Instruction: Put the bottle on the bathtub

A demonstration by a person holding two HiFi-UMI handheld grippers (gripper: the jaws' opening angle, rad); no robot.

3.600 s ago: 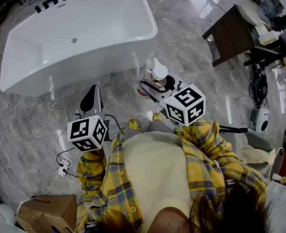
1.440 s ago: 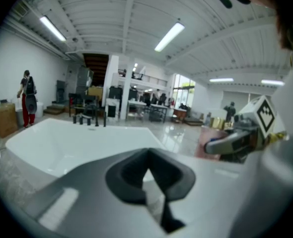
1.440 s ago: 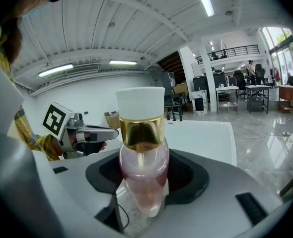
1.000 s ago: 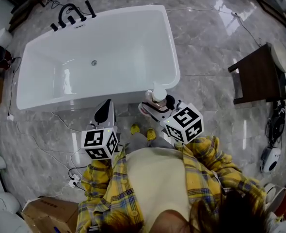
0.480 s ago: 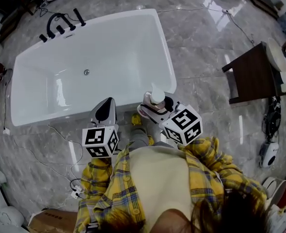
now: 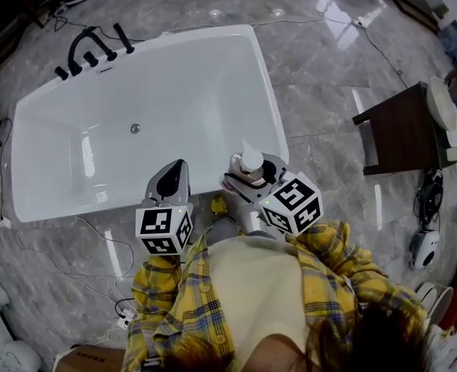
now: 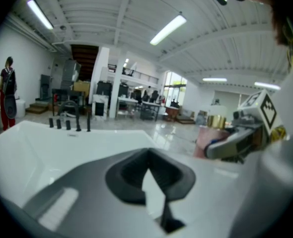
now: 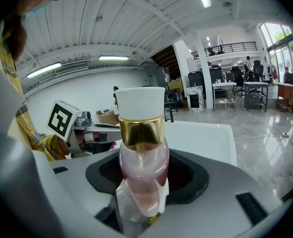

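Note:
The white bathtub (image 6: 269, 107) fills the upper left of the head view. My right gripper (image 6: 248, 175) is shut on the bottle (image 6: 251, 161), which stands upright just at the tub's near right corner. The bottle (image 8: 142, 167) has a clear pink body, a gold collar and a white cap; the right gripper (image 8: 141, 202) clamps its lower body. My left gripper (image 6: 173, 178) hovers over the tub's near rim, left of the bottle, shut with nothing in it. In the left gripper view, the left gripper (image 7: 149, 175) points across the tub (image 7: 62, 143).
A black faucet set (image 6: 89, 45) stands at the tub's far left corner. A dark wooden table (image 6: 399, 126) is at the right. Cables (image 6: 112, 246) run over the marble floor near the tub. A person (image 7: 7, 93) stands far off in the left gripper view.
Both grippers have come closer to the bathtub and now reach its near rim. The bottle stays held in the right gripper; the left stays shut.

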